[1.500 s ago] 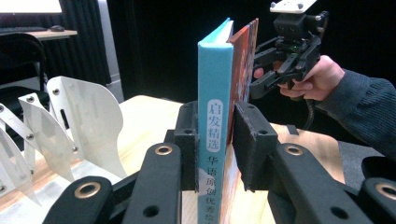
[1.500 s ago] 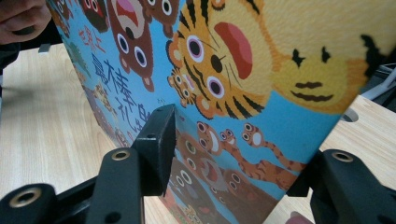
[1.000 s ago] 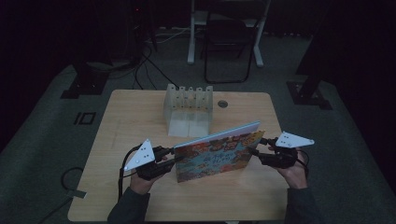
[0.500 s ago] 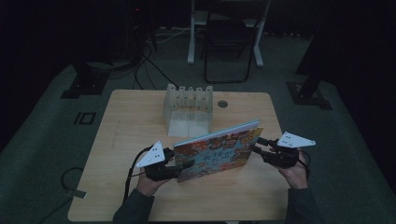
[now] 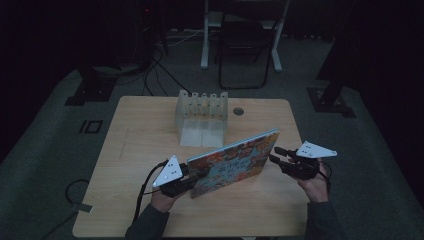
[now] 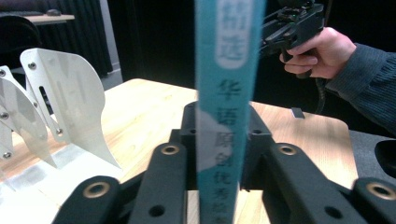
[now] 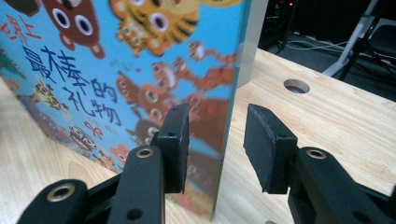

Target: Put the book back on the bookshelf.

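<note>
Picture book (image 5: 231,163) stands on edge at the table's (image 5: 140,150) near side, short of the white rack (image 5: 201,118). Left gripper (image 6: 219,154) clamps its spine. Right gripper's (image 7: 217,142) jaws, just closing, straddle the far edge, one pad clear. Racking remains, apparently.

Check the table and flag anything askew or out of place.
One thing: the picture book stands on its edge, leaning and set slantwise across the table, not lying flat. The left gripper clamps its spine end; the right gripper straddles the far edge, one pad clearly off it. The white rack looks orderly.
</note>
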